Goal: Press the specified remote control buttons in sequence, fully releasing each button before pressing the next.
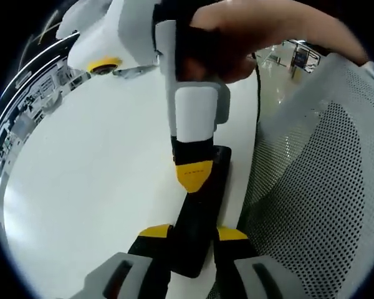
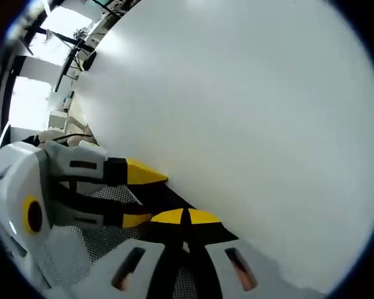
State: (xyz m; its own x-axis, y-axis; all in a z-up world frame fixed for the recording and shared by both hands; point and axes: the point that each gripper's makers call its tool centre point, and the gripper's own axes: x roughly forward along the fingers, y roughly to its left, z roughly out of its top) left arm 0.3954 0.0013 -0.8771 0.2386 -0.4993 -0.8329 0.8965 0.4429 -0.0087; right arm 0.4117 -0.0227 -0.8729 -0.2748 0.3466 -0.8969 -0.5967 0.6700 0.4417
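Note:
A black remote control lies lengthwise near the edge of a white table. My left gripper is shut on its near end, one yellow tip on each side. My right gripper comes down from above in a person's hand, its yellow tips together and resting on the remote's top face. In the right gripper view, the right gripper is shut, its tips against the dark remote. There the left gripper reaches in from the left and clamps the remote. The buttons are hidden.
A grey mesh chair back stands close along the table's right edge. A black cable hangs from the hand. The wide white tabletop stretches away, with shelving and room clutter beyond its far edge.

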